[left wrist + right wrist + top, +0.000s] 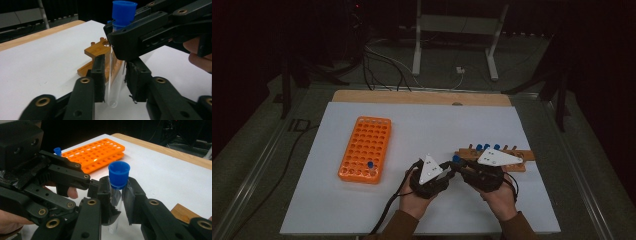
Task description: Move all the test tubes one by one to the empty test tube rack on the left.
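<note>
Both grippers are meeting over the white table [362, 210] now, and the blue-capped test tube [116, 72] is standing upright between them, just in front of the wooden rack [504, 159]. The right gripper [117, 195] is pinching it high, its jaws tight on the glass just under the blue cap [119, 175]. The left gripper [113, 78] is sitting lower, jaws drawn in on the clear lower half of the tube, rounded bottom hanging free below. So the long axis is running vertical, two grips stacked along it, the left hand nearer the orange rack [364, 148] off to its side, where one capped tube [370, 165] is already sitting. That looks like a handover, the right needing to let go first.
</note>
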{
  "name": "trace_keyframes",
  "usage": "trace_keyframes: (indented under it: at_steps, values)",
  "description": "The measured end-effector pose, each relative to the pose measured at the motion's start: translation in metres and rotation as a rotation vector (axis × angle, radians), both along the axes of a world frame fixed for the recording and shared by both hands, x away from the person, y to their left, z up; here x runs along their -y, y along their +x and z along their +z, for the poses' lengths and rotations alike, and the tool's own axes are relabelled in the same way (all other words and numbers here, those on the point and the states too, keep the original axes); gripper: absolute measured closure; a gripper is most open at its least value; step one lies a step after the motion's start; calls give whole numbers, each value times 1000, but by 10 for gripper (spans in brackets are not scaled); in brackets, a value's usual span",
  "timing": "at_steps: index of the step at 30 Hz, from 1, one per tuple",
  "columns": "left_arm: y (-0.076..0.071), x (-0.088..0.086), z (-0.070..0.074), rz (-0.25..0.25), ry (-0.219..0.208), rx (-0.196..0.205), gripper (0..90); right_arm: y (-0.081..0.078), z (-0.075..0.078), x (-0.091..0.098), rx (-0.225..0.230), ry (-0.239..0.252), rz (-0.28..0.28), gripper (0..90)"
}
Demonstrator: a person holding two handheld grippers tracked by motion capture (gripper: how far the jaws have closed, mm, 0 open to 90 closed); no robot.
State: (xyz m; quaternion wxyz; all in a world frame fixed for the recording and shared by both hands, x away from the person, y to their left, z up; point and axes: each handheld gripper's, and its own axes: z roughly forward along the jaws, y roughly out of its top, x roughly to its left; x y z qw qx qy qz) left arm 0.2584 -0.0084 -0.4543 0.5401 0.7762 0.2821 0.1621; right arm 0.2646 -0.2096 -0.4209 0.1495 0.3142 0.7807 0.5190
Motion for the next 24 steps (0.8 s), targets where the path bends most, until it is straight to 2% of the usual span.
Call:
trace_keyframes:
  at_steps: [6,10,14,19,24]
  values:
    - [-1,0,0,-7,1,3,766,1,0,0,-7,1,6,762]
    - [2,-2,-1,14,7,-9,769,3,0,4,-10,29,18,575]
    - [4,-9,-1,39,9,-20,771,4,4,11,0,66,-3,425]
    - [3,-22,-1,55,3,-31,771,5,8,19,24,54,-65,220]
    - [3,-39,-1,72,-5,-41,771,7,8,24,27,43,-104,102]
